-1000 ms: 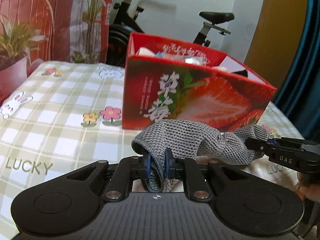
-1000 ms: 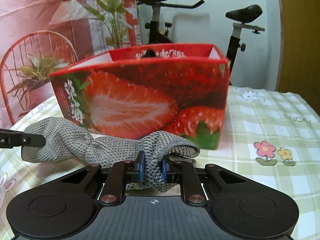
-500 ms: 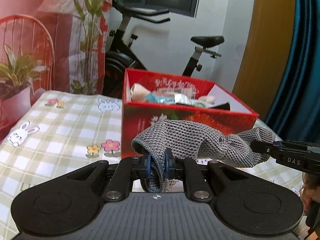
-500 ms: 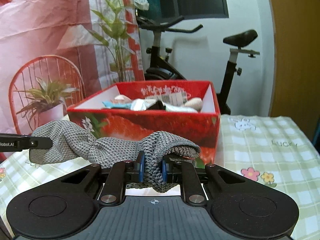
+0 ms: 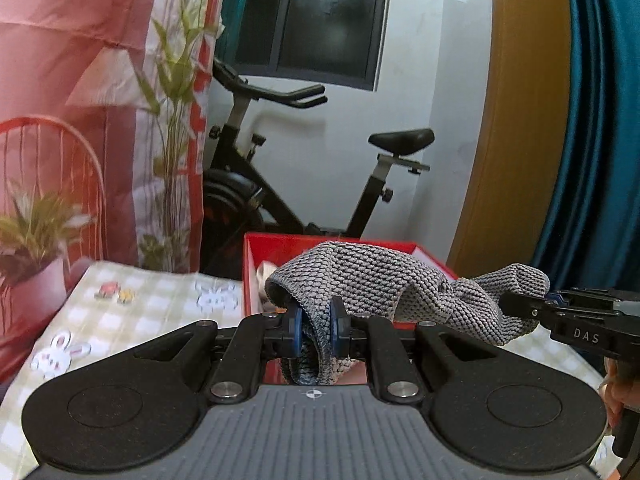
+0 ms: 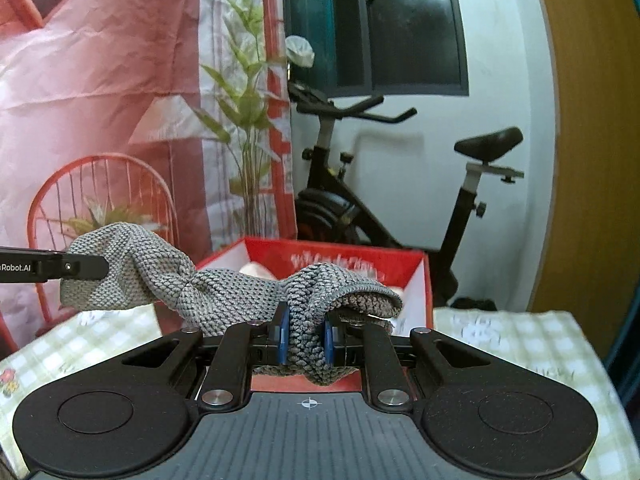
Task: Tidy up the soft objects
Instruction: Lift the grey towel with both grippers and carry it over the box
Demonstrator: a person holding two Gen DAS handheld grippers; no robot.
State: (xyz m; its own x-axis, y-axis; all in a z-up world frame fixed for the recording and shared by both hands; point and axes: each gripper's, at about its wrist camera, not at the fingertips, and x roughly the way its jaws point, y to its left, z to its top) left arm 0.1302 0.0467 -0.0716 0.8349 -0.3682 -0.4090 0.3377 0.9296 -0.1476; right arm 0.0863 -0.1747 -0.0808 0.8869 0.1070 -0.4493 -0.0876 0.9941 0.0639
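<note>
Left gripper [image 5: 314, 330]: blue fingers [image 5: 295, 328] were pinching one end of the grey knitted cloth [image 5: 384, 280], with a fold of it hanging down between them. Right gripper [image 6: 305, 338]: fingers [image 6: 283, 338] were likewise pinching the opposite end of the cloth [image 6: 224, 292].

Cloth: held off the worktop [image 5: 152, 304], slack and twisted at mid-span, stretched between the two grippers. In the left wrist view the right gripper [image 5: 532, 306] entered at 3 o'clock; in the right wrist view the left gripper [image 6: 80, 267] entered at 9 o'clock. Part of a hand [image 5: 618, 392] showed at the right edge of the left view.

Change since one second earlier: both grippers had risen. The cloth then sat in front of the strawberry-printed wall of the red box [image 5: 264, 248], low over the worktop. It later stood level with the box rim, and the box interior [image 6: 340, 260] was visible beyond it at 12 o'clock. The printed front wall was no longer in sight. The grip on both ends was unchanged, and so was the cloth's shape.

Background: an exercise bike [image 6: 360, 200] and window [image 5: 320, 20] filled more of both views than before. The checked worktop [image 6: 500, 340] was blurred.
</note>
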